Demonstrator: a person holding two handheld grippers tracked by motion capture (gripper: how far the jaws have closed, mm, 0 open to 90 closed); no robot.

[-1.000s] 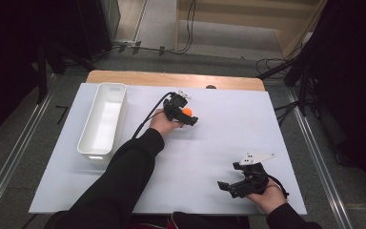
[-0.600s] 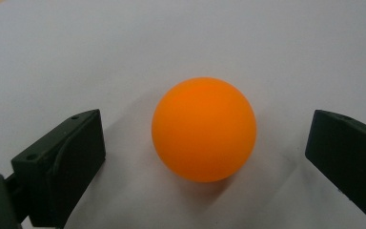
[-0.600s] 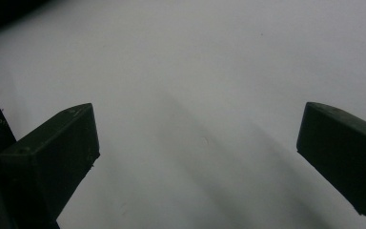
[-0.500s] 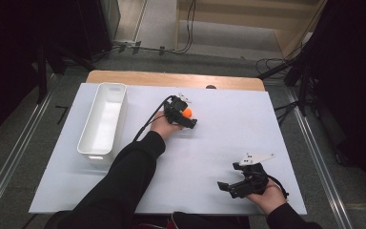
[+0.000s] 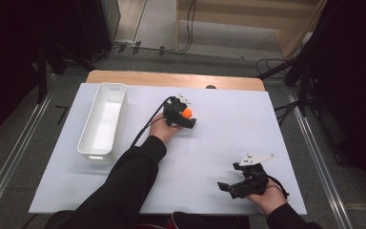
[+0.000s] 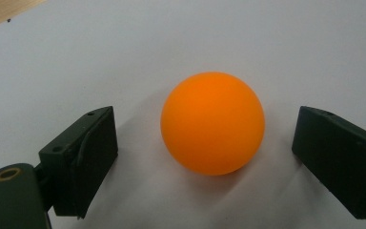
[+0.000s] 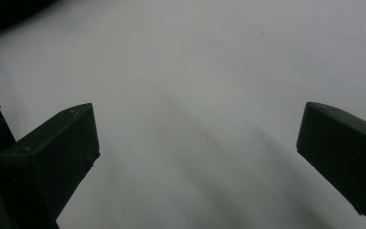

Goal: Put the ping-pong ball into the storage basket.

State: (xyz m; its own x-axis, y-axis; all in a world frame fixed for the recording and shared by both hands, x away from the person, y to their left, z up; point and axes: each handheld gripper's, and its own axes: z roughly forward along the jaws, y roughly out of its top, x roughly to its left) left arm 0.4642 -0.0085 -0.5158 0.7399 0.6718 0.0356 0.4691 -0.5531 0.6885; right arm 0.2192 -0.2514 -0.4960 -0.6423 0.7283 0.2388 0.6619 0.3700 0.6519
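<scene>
An orange ball (image 6: pixel 213 123) rests on the white table sheet (image 5: pixel 228 124), near the middle toward the far side. My left gripper (image 6: pixel 205 114) straddles it, one black jaw on each side with a visible gap to the ball on both. Its jaws have just been closing in with the ball between them, and the pads do not touch it. From above, the left gripper (image 5: pixel 188 117) and the ball (image 5: pixel 187 113) appear together in front of the left hand. My right gripper (image 5: pixel 227 189) rests open near the front right edge, with bare sheet between its jaws (image 7: pixel 198 112).
A long white bin (image 5: pixel 89 143) stands lengthwise at the left side of the sheet and looks empty. The wooden table edge (image 5: pixel 171 78) runs along the far side. A black cable (image 5: pixel 147 126) trails from the left gripper back over the sleeve.
The left hand has shifted only slightly at the orange ball. The right hand and its gripper have stayed where they were.
</scene>
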